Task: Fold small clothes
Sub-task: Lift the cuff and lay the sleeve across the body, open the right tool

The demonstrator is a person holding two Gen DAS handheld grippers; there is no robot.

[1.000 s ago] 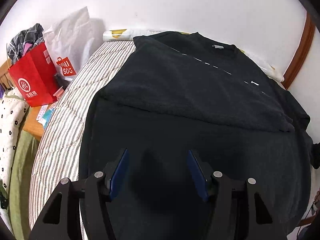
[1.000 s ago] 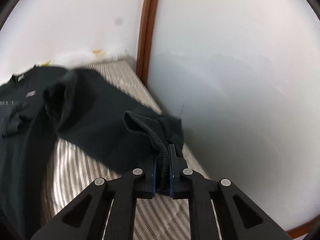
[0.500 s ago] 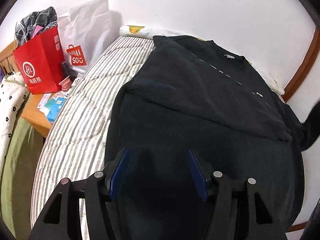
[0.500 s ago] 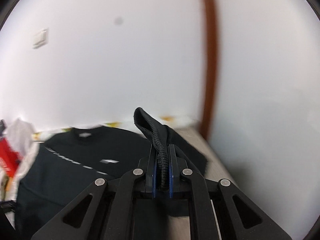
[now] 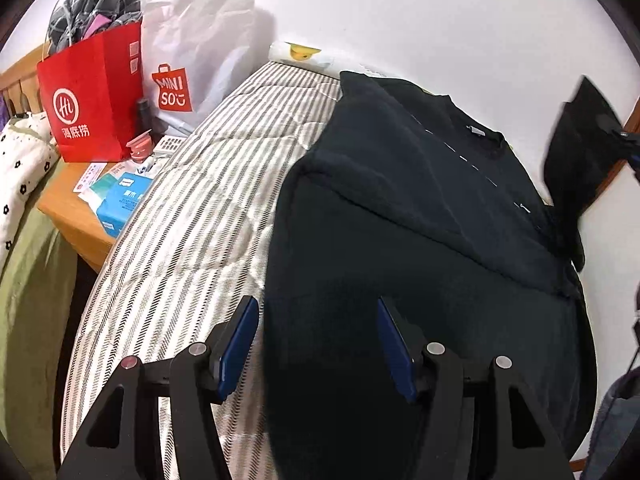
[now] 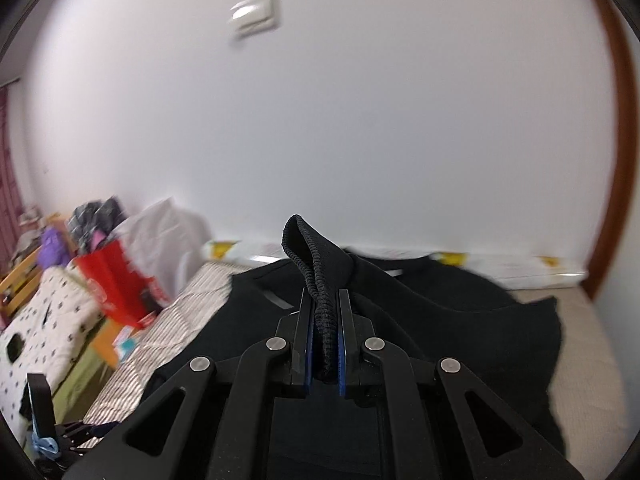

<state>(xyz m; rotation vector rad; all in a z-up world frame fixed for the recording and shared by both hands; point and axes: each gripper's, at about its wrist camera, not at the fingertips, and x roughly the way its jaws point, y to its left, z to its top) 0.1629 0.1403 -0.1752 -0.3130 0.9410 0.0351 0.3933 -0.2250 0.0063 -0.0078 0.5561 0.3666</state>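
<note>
A: OK, quick rundown, L to R. What's on the far left?

B: Clutter off the bed: red paper bag [image 5: 96,96], white Miniso bag [image 5: 200,52], small wooden table [image 5: 76,212] w/ packets. Not task stuff.

A: Then?

B: Striped mattress [image 5: 192,216], then the black sweatshirt [image 5: 400,208] spread flat on it, collar toward the wall, hem toward the cameras. One sleeve is already laid across the chest as a diagonal band.

A: L gripper?

B: Left gripper [image 5: 316,336] hovers over the hem area near the sweatshirt's left edge. Jaws about half open, nothing between them, just dark cloth below.

A: And R?

B: Right gripper [image 6: 323,336] is clamped tight on the ribbed cuff [image 6: 316,280] of the other sleeve, lifted clear of the bed. From the left cam that sleeve [image 5: 580,152] hangs in the air at the far right, by the brown trim.

A: Key relation for the next bit?

B: Sleeve's long axis runs from the shoulder up to the R fingers; the torso lies ahead and to the left of them. So imo the cuff gets carried leftward across the chest and laid down. R hand does it, L is only standing by.

A: Fabric?

B: Thick, soft, matte knit; dashed white line on the chest, small pale neck label.
</note>
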